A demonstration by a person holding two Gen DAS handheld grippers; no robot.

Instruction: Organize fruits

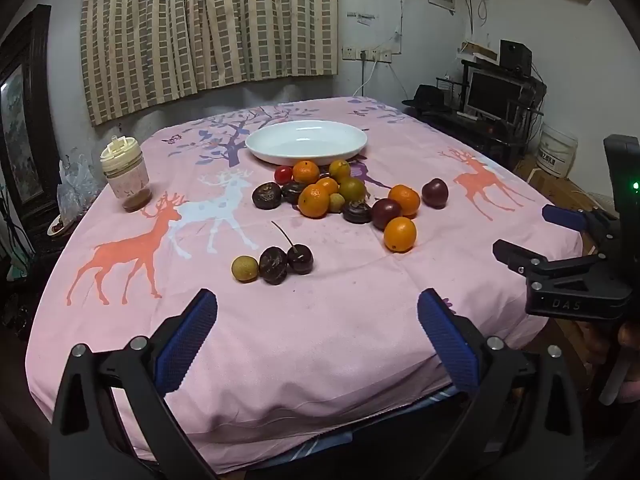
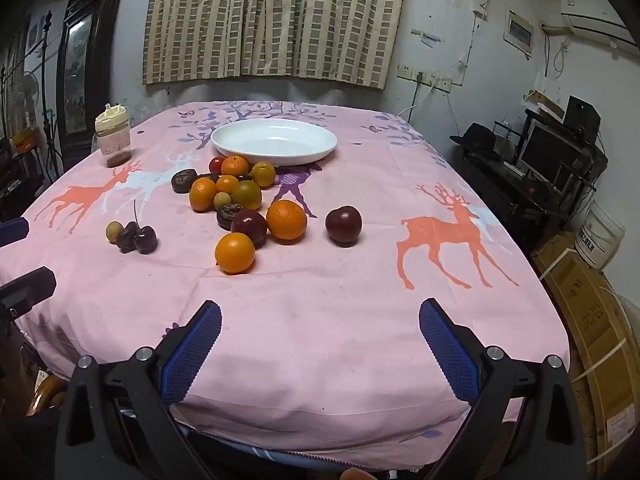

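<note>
An empty white oval plate [image 1: 306, 142] [image 2: 274, 141] sits at the far middle of the pink deer-print table. Just in front of it lies a heap of fruit: oranges [image 1: 400, 234] [image 2: 235, 253], dark plums [image 1: 434, 193] [image 2: 343, 221], dark wrinkled fruits and a small red one. A small yellow-green fruit [image 1: 244, 268], a dark wrinkled fruit and a cherry [image 1: 300, 258] [image 2: 145, 239] lie apart to the left. My left gripper [image 1: 318, 316] is open and empty over the near table edge. My right gripper [image 2: 320, 324] is open and empty, also at the near edge; it shows at right in the left wrist view [image 1: 520, 236].
A lidded jar [image 1: 125, 174] [image 2: 113, 136] stands at the far left of the table. A desk with a monitor [image 1: 494, 94] and boxes [image 2: 592, 320] stand to the right of the table. A curtain hangs behind.
</note>
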